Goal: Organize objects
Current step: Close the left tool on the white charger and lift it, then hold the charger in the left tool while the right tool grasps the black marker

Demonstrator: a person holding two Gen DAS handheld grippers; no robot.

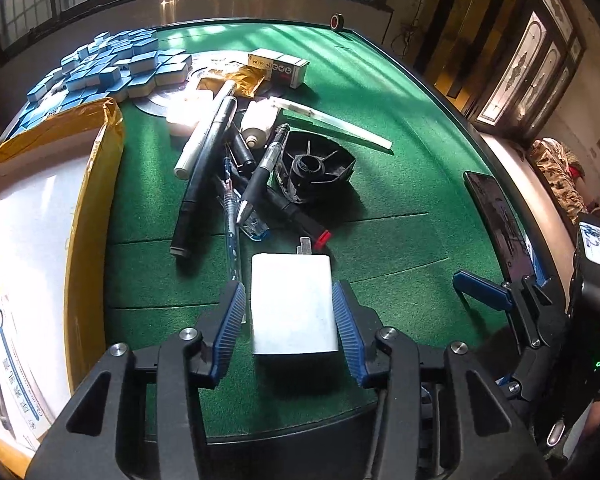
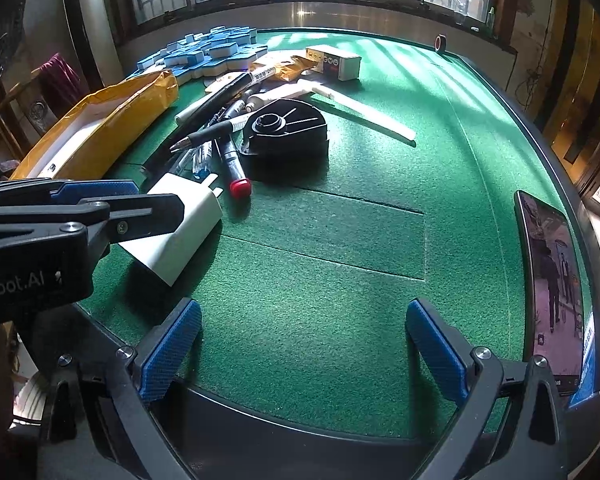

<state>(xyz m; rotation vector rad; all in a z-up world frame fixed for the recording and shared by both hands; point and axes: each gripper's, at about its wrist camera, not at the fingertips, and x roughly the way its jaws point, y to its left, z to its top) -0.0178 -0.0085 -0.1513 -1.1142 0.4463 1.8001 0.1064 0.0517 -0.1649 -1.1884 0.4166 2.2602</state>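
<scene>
Charger (image 1: 294, 304) sits btwn left gripper (image 1: 290, 330) pads, prongs pointing away; pads look just beside its sides, contact unclear, can't tell if it's clamped; charger low over green table (image 1: 400, 152) near front edge; right gripper (image 2: 304, 350) jaws wide apart, nothing held, near front edge; pen pile (image 1: 228, 160) mid-table; yellow box (image 1: 40, 220) at left edge; phone (image 2: 552, 280) at right edge.

Both wrist views low over green table (image 1: 400, 128), facing windows; left nearer pen pile (image 2: 216, 136), which both share
</scene>
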